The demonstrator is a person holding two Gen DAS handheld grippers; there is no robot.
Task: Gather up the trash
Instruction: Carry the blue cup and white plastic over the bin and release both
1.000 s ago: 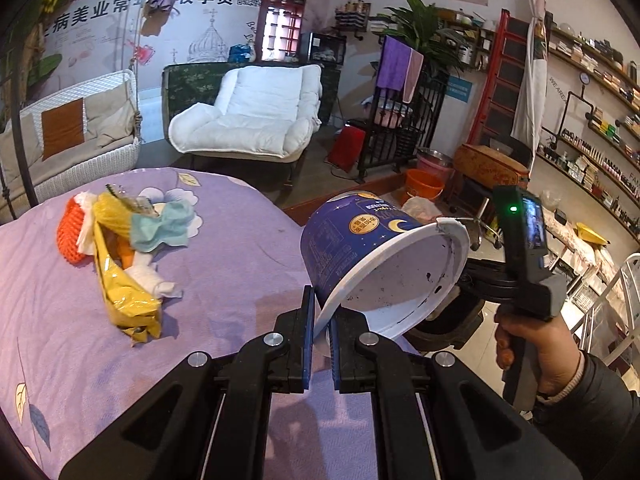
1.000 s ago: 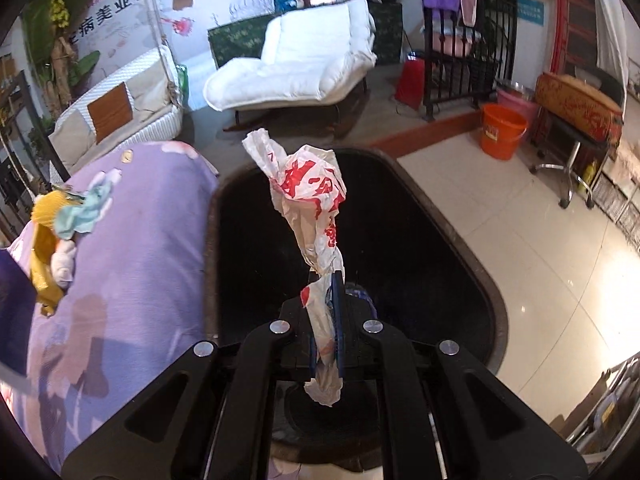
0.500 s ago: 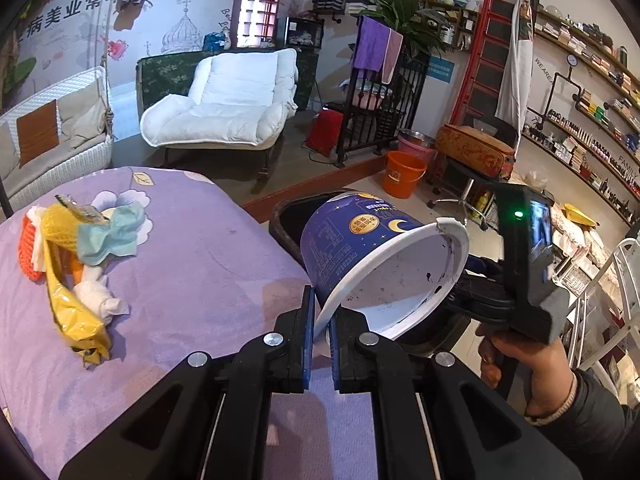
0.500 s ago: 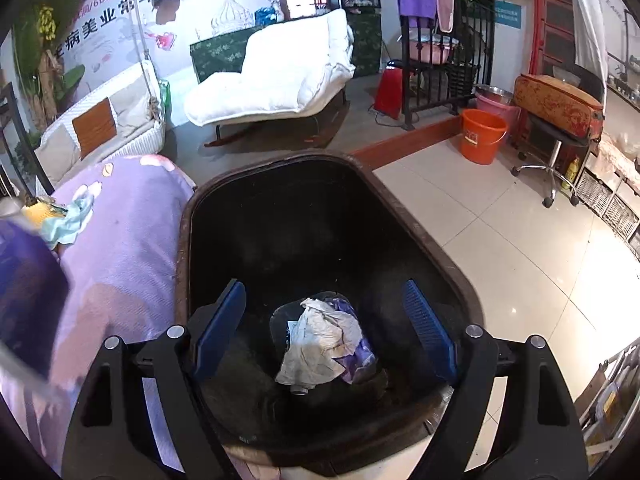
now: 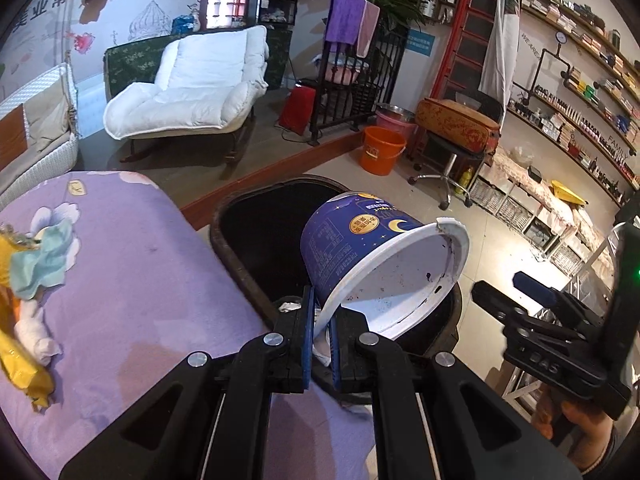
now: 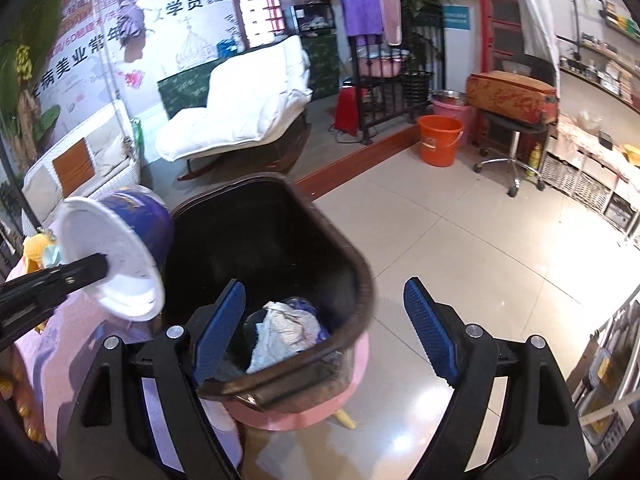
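You are mid-drop: your left gripper (image 5: 320, 332) is clamped on the rim of the blue paper cup (image 5: 360, 248), tilted on its side, mouth toward you, over the near rim of the dark trash bin (image 5: 256, 216). Your right gripper (image 6: 324, 332) is spread wide and carries nothing, hanging over the bin's right edge, with crumpled wrappers (image 6: 284, 332) lying at the bottom. I judge the next move to be carrying the cup toward 12 o'clock until it sits fully over the opening, then parting the fingers (the rim grip looks thin). More litter (image 5: 28, 280) waits on the purple cloth (image 5: 132, 280) at 9 o'clock.
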